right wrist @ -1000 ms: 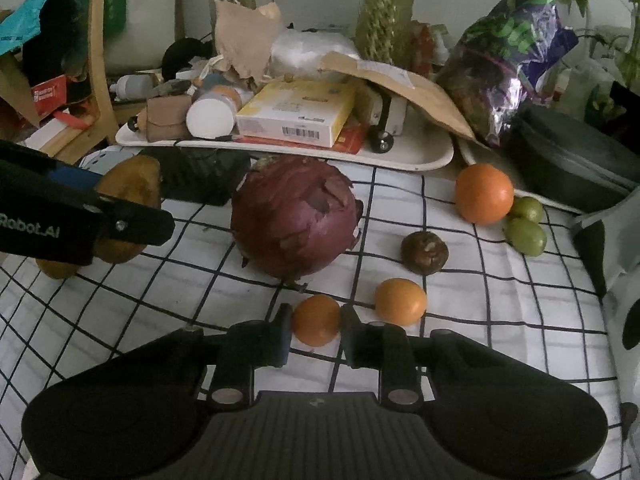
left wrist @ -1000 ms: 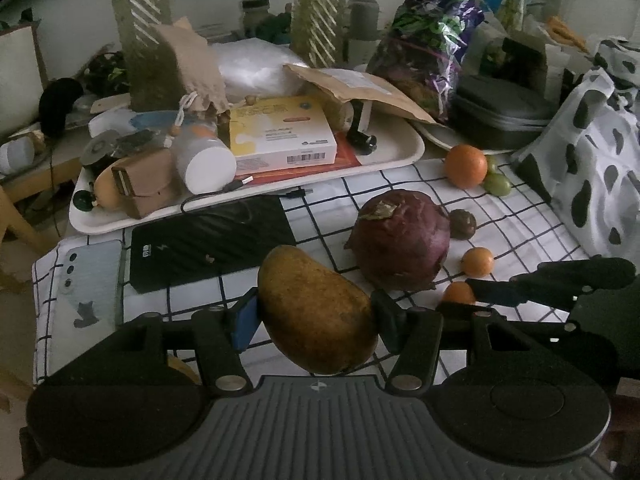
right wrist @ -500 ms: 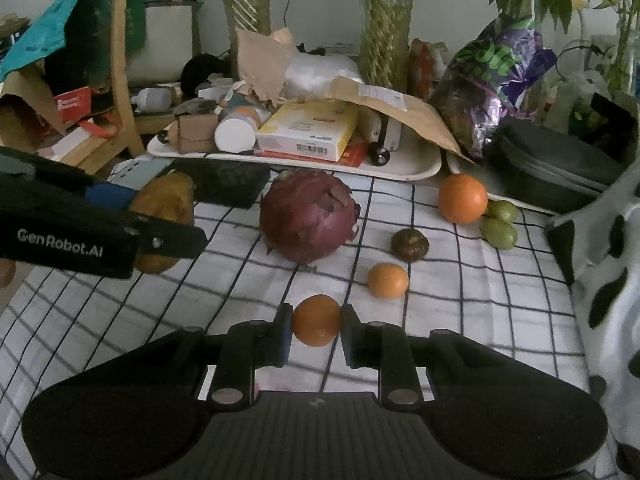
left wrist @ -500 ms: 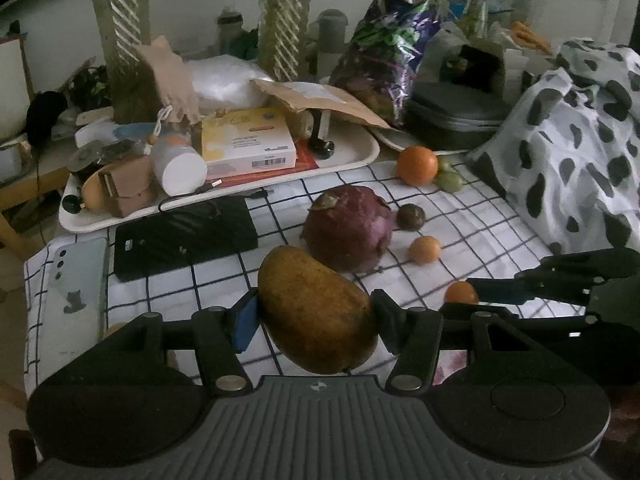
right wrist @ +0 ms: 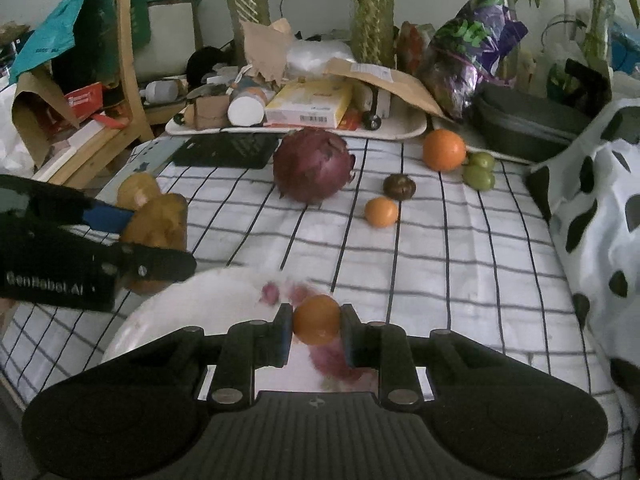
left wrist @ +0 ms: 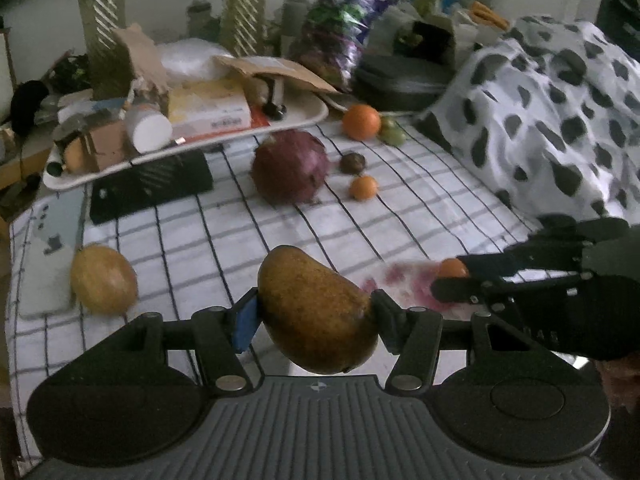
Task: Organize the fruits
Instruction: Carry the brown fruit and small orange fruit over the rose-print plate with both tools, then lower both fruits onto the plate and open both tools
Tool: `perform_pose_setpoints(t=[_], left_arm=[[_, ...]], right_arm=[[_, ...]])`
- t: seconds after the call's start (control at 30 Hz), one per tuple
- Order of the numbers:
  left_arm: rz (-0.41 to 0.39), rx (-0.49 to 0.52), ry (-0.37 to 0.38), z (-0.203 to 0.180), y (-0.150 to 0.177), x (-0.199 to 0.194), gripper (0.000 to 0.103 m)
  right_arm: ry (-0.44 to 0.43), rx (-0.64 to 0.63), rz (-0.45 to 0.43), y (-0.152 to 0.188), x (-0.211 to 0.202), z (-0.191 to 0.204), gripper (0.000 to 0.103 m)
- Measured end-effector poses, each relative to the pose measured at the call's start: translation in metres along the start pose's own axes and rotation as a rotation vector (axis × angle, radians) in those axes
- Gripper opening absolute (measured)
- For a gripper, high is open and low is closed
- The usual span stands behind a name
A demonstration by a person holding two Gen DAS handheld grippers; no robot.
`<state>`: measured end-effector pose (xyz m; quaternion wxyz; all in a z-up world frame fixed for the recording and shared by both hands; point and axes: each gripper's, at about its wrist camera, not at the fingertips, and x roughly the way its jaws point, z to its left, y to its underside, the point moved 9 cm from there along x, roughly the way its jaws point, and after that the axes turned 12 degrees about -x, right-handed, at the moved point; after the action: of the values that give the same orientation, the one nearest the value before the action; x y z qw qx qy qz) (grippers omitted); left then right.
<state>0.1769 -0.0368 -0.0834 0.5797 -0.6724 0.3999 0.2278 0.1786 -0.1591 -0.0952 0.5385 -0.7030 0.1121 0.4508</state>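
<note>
Fruit sorting, early stage: left gripper (left wrist: 316,312) clamped on mango (left wrist: 316,314), right gripper (right wrist: 316,330) clamped on small orange (right wrist: 317,319), both above what seems a white plate (right wrist: 192,304); five fruits (right wrist: 444,149) remain on cloth.

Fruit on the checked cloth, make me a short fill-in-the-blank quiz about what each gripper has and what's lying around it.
1. The left gripper is shut on a ____.
2. The right gripper has its fingers closed on a small ____ fruit, over a white plate.
3. The dark round fruit lies between the small orange fruit on the cloth and the ____ orange farther back.
4. The two green fruits lie right beside the large orange, near the ____ blanket.

Missing words: mango; orange; large; spotted
</note>
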Motion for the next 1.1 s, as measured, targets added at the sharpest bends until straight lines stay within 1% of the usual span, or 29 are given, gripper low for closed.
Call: perform_pose_setpoints(t=[0.17, 0.37, 0.67, 0.97, 1.0, 1.07, 1.1], left_arm=[[0.029, 0.030, 0.026, -0.013, 0.020, -0.003, 0.056], [0.061, 0.099, 0.049, -0.025, 0.037, 0.001, 0.056], [0.138, 0.166, 0.005, -0.022, 0.054, 0.022, 0.057], [0.143, 0.275, -0.025, -0.031, 0.058, 0.027, 0.059], [0.143, 0.280, -0.023, -0.032, 0.059, 0.027, 0.060], [0.151, 0.276, 0.000, -0.033, 0.059, 0.028, 0.072], [0.155, 0.268, 0.011, -0.033, 0.060, 0.028, 0.073]], right_arm=[[-0.011, 0.000, 0.018, 0.013, -0.007, 0.006, 0.026], [-0.033, -0.007, 0.044, 0.024, -0.008, 0.013, 0.026], [-0.046, -0.008, 0.087, 0.028, 0.001, 0.011, 0.026], [-0.065, -0.014, 0.125, 0.032, 0.008, 0.013, 0.027], [-0.065, -0.009, 0.127, 0.032, 0.008, 0.012, 0.027], [-0.066, 0.009, 0.130, 0.033, 0.008, 0.010, 0.029], [-0.064, 0.016, 0.127, 0.032, 0.008, 0.008, 0.036]])
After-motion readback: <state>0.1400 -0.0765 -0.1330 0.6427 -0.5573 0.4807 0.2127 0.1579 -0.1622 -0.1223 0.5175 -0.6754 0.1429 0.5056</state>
